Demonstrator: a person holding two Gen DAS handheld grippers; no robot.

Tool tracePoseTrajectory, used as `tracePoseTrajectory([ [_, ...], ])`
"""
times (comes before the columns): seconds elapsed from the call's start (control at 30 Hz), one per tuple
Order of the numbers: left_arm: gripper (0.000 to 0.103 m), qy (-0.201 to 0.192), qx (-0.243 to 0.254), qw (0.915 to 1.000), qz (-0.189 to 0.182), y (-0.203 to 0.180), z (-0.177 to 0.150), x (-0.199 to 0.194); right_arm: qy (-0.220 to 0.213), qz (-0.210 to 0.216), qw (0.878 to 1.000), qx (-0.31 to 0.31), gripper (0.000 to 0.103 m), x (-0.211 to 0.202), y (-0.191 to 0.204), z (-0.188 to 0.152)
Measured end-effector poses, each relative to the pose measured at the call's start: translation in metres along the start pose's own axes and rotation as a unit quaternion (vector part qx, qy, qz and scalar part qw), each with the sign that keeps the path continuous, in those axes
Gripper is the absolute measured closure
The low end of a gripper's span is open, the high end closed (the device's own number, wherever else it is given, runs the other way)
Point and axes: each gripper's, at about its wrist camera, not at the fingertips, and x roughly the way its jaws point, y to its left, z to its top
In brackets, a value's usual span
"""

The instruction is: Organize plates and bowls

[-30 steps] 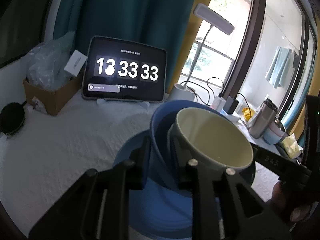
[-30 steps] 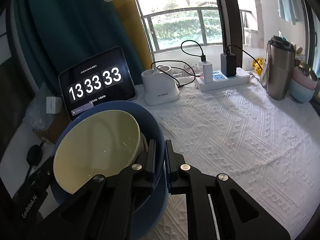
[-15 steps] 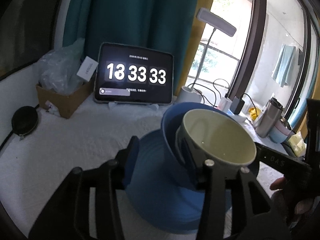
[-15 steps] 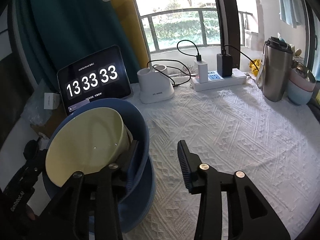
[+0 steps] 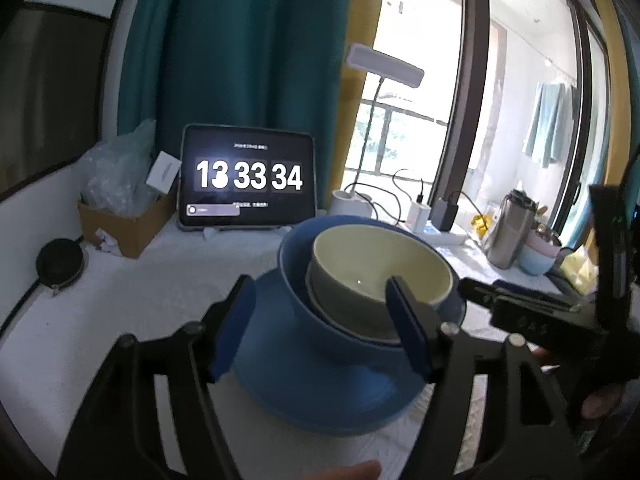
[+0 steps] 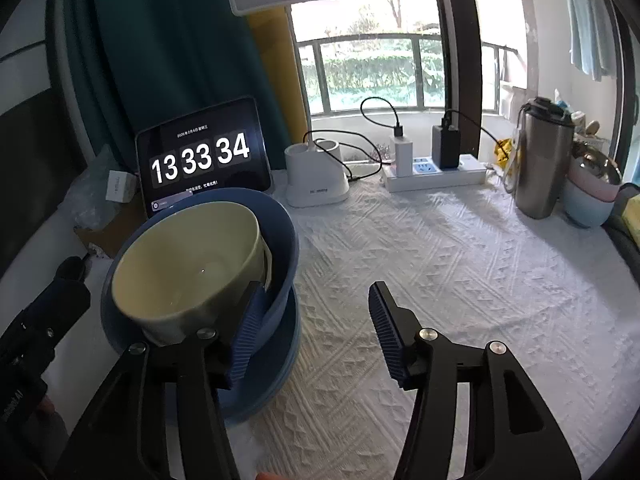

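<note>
Right wrist | cream bowl (image 6: 188, 256) (glossy, round) nested in blue bowl (image 6: 282, 240)

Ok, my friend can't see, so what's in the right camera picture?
A cream bowl sits inside a blue bowl on a blue plate, on a white tablecloth. The right gripper is opening, with nothing pinched. Behind stand a clock tablet, a lamp and a steel flask.
</note>
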Motion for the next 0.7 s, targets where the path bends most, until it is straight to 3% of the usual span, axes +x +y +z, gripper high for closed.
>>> tracePoseTrajectory([
  [0.37,0.017,-0.009,-0.009,0.9998,-0.016,-0.018,-0.011,-0.016,-0.024,-0.023,0.999,-0.003,0.045,-0.038,-0.024,-0.017],
  [0.57,0.016,-0.032,0.021,0.9991,-0.019,-0.040,-0.020,-0.031,-0.054,-0.039,0.998,0.001,0.045,-0.068,-0.042,-0.027],
  [0.7,0.016,-0.036,0.011,0.9989,-0.027,-0.047,-0.023,-0.037,-0.077,-0.052,0.996,-0.008,0.045,-0.089,-0.053,-0.035],
])
